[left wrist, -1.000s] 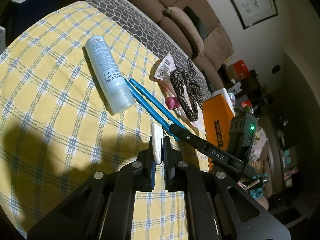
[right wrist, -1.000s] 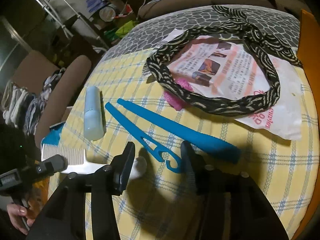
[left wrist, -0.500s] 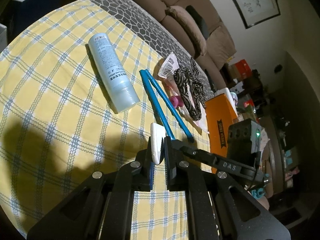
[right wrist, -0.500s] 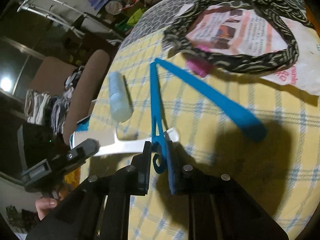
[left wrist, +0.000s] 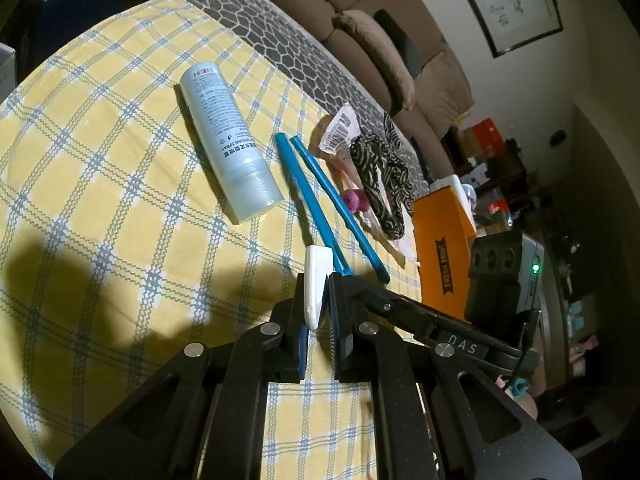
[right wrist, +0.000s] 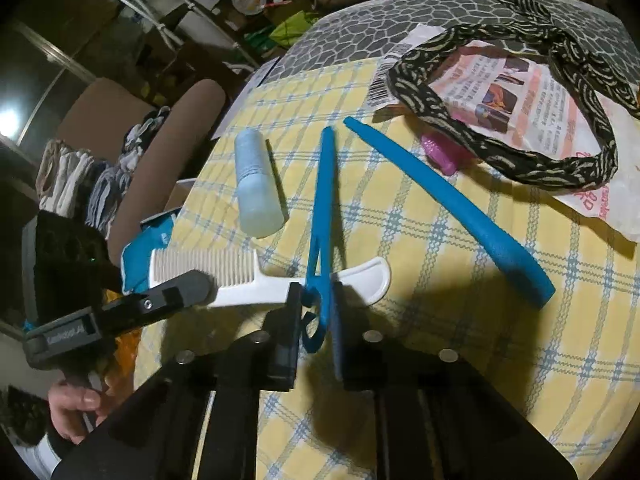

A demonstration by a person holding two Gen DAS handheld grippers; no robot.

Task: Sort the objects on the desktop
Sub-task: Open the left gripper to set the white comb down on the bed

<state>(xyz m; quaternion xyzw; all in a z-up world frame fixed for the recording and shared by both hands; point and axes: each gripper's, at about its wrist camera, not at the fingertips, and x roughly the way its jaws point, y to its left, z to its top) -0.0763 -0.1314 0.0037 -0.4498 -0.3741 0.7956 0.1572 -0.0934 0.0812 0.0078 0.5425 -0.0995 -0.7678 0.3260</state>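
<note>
My left gripper point(left wrist: 317, 300) is shut on a white comb point(left wrist: 316, 280), holding it by the handle; the comb's teeth show in the right wrist view point(right wrist: 208, 268). My right gripper point(right wrist: 316, 312) is shut on the hook end of a blue hanger point(right wrist: 322, 208), whose two arms spread over the yellow checked cloth point(right wrist: 440, 320). The hanger also shows in the left wrist view point(left wrist: 308, 196). A pale blue spray bottle point(left wrist: 226, 140) lies left of the hanger.
A black patterned headband point(right wrist: 520, 120) lies on a printed plastic bag point(right wrist: 540, 100) with a small pink item point(right wrist: 438, 154) beside it. An orange box point(left wrist: 444, 248) stands at the table's right edge. A sofa point(left wrist: 360, 20) runs behind.
My right gripper closed on the hanger's hook and turned it, so its arms swung. My left gripper kept hold of the comb and shifted slightly.
</note>
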